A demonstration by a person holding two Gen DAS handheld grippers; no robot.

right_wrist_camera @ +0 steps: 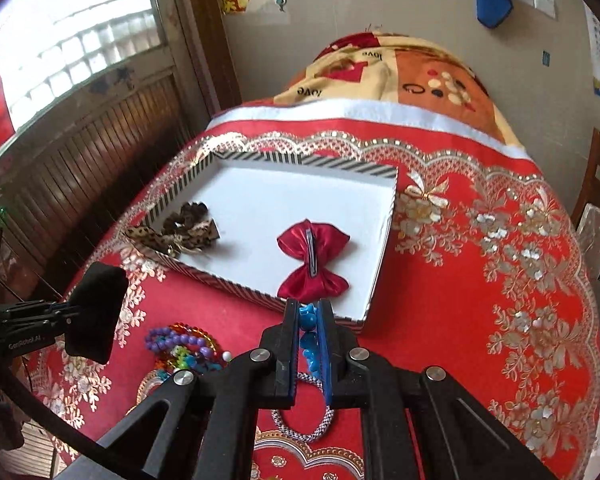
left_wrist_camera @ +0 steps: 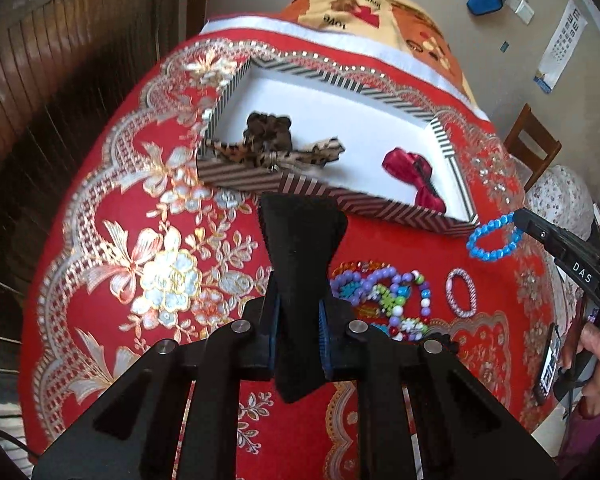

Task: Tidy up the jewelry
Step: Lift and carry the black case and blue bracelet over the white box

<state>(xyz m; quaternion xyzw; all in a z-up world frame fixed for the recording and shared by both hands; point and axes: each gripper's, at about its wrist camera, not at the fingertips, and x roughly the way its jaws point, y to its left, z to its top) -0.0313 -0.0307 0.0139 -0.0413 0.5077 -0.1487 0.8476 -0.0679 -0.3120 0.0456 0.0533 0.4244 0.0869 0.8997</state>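
Note:
A striped-rim tray (left_wrist_camera: 236, 84) (right_wrist_camera: 384, 256) with a white floor lies on the red tablecloth. Inside are a leopard-print bow (left_wrist_camera: 276, 152) (right_wrist_camera: 180, 236) and a red satin bow (left_wrist_camera: 412, 172) (right_wrist_camera: 312, 260). My left gripper (left_wrist_camera: 300, 312) is shut on a black velvet bow (left_wrist_camera: 302, 240) (right_wrist_camera: 96, 316), held above the cloth just before the tray's near rim. My right gripper (right_wrist_camera: 310, 332) (left_wrist_camera: 518, 220) is shut on a blue bead bracelet (left_wrist_camera: 494, 240) (right_wrist_camera: 309, 340) near the tray's near right corner. A pile of coloured bead bracelets (left_wrist_camera: 384, 296) (right_wrist_camera: 188, 348) and a pink-white beaded ring (left_wrist_camera: 462, 292) (right_wrist_camera: 304, 428) lie on the cloth.
The table (right_wrist_camera: 500, 280) is covered in red floral cloth. A patterned blanket mound (right_wrist_camera: 400, 76) sits behind it. A wooden chair (left_wrist_camera: 534, 144) stands at right, wood-panelled wall (right_wrist_camera: 100, 140) at left. A phone (left_wrist_camera: 548, 364) lies near the right edge.

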